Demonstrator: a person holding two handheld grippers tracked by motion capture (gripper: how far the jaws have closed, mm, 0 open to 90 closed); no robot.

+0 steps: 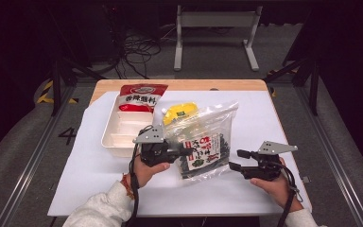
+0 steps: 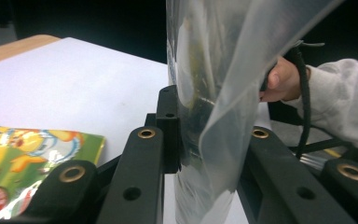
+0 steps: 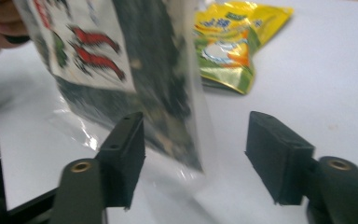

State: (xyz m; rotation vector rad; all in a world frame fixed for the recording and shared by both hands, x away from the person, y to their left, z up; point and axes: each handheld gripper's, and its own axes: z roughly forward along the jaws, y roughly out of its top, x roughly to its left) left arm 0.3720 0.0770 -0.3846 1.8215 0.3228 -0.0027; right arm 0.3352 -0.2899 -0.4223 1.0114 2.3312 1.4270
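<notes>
The left gripper (image 1: 182, 151) is pinching the clear plastic edge of a seaweed bag (image 1: 207, 147), holding it up off the white table cover (image 1: 260, 123). The right gripper (image 1: 238, 160) is hovering just right of the bag, jaws spread. A white divided tray (image 1: 116, 127) is holding a red-and-white packet (image 1: 139, 98) printed with Chinese characters too small to read. A yellow pouch (image 1: 179, 112) is lying beside the tray.
</notes>
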